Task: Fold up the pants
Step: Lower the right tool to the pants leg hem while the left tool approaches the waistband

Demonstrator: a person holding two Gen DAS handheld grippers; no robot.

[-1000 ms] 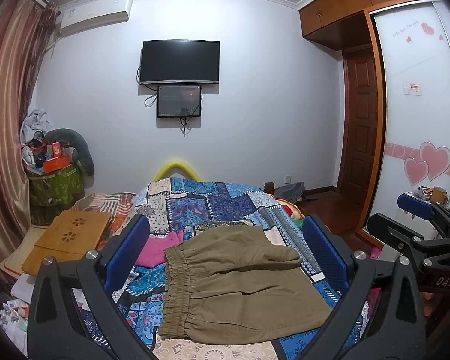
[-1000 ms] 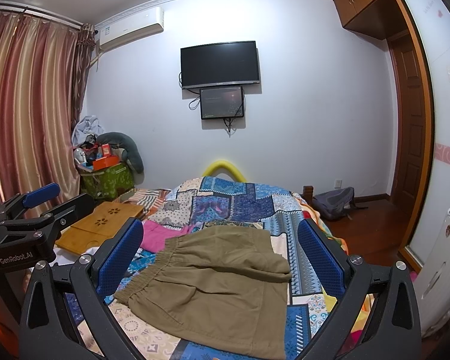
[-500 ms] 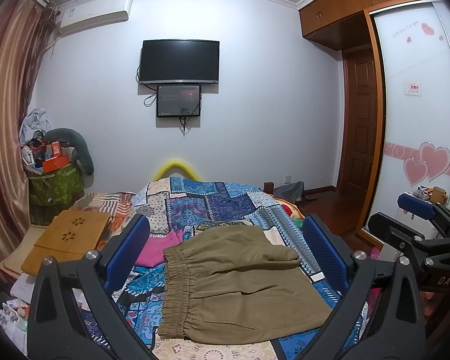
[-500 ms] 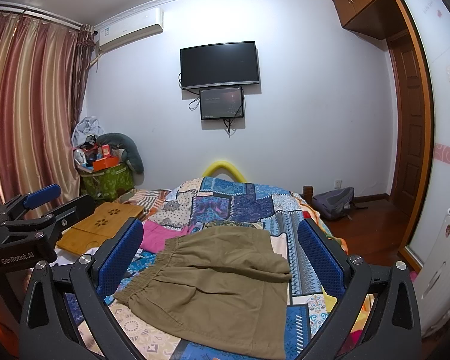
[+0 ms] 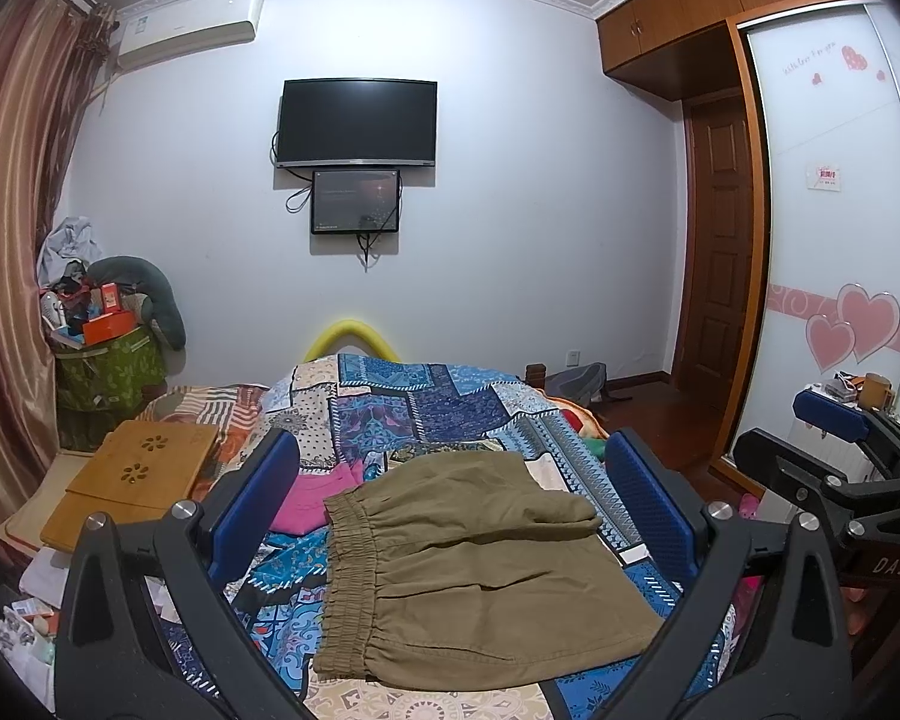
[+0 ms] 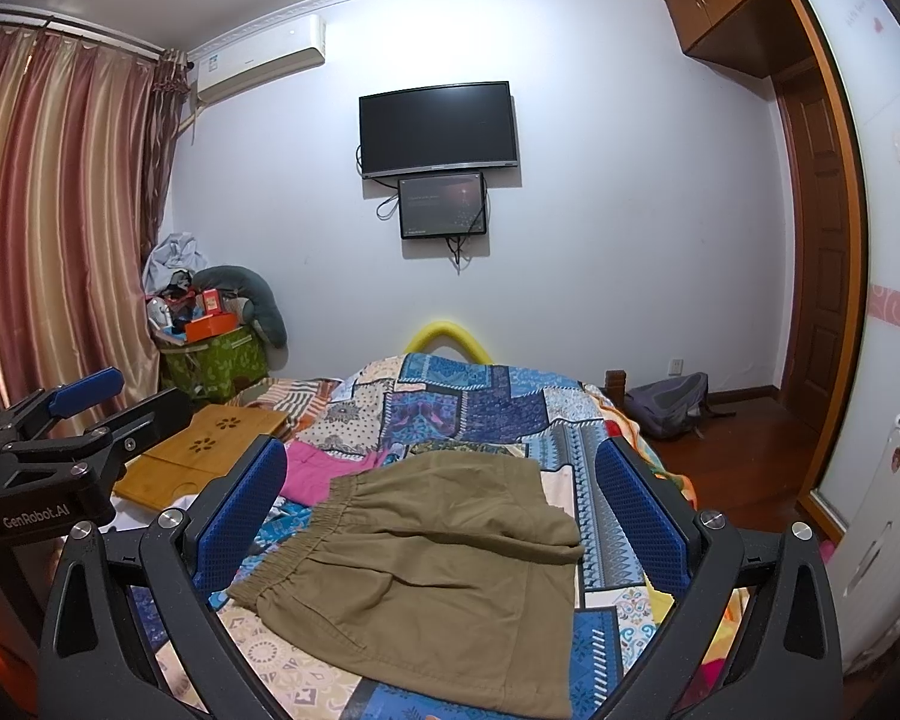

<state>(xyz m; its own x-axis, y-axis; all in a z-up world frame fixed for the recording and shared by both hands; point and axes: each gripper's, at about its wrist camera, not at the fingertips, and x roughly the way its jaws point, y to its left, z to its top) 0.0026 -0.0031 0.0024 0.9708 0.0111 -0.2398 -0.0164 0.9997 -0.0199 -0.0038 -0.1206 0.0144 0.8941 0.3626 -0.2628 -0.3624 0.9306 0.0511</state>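
Both wrist cams sit above the near end of the bed [image 5: 390, 396], facing along it toward the far wall with the TV [image 5: 357, 123], pitched slightly down. Left gripper [image 5: 450, 504] view is offset left: the right gripper [image 5: 834, 450] shows at its right edge. Right gripper [image 6: 441, 501] view mirrors this, with the left gripper [image 6: 72, 420] at left edge. Shared: khaki pants [image 6: 426, 564] at lower centre, close to the lens, quilt, TV, air conditioner [image 6: 258, 63].

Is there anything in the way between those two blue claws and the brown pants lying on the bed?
Nothing visible. The olive pants lie in the open on the patchwork quilt, with both the left gripper and right gripper open and held above them. A pink garment lies beside the waistband, off to the side.
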